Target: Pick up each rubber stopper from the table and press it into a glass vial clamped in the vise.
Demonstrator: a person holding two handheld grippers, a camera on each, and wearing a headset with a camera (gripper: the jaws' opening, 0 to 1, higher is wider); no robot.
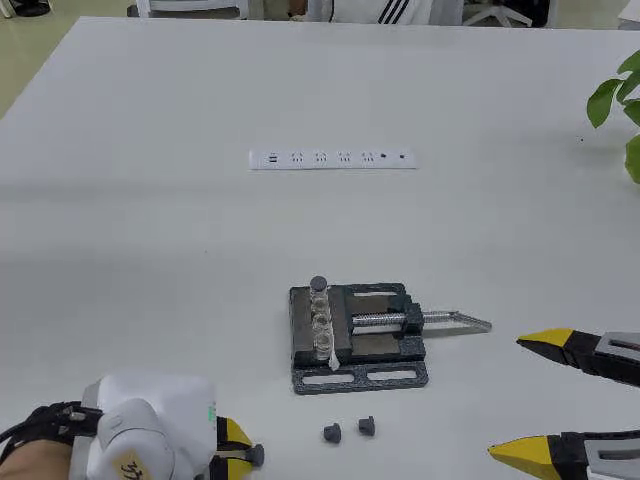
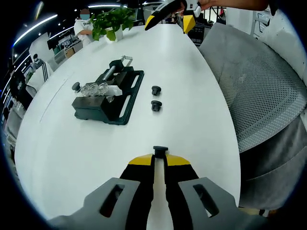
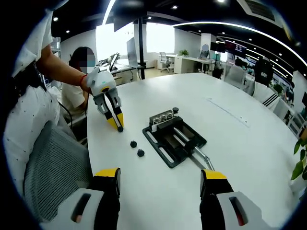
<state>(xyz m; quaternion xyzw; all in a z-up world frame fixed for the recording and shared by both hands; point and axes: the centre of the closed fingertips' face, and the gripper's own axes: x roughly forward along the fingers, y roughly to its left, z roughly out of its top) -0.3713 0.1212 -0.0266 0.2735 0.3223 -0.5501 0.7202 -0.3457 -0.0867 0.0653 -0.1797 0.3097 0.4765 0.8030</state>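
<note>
A black vise (image 1: pixel 375 345) stands mid-table and clamps a row of glass vials (image 1: pixel 322 322). The far vial carries a dark stopper (image 1: pixel 319 284); the nearer ones stand open-topped. Two loose rubber stoppers (image 1: pixel 332 432) (image 1: pixel 367 426) lie just in front of the vise. My left gripper (image 2: pixel 160 155) is low at the front left, shut on a dark stopper (image 2: pixel 160 151); the vise (image 2: pixel 108 93) lies ahead of it to the left. My right gripper (image 3: pixel 160 175) hovers open and empty at the front right, facing the vise (image 3: pixel 175 136) and the loose stoppers (image 3: pixel 133 143).
A white power strip (image 1: pixel 333 158) lies across the table beyond the vise. Plant leaves (image 1: pixel 625 100) reach in at the far right edge. A grey mesh chair (image 2: pixel 259 86) stands beside the table's near edge. The vise's screw handle (image 1: pixel 455 320) points right.
</note>
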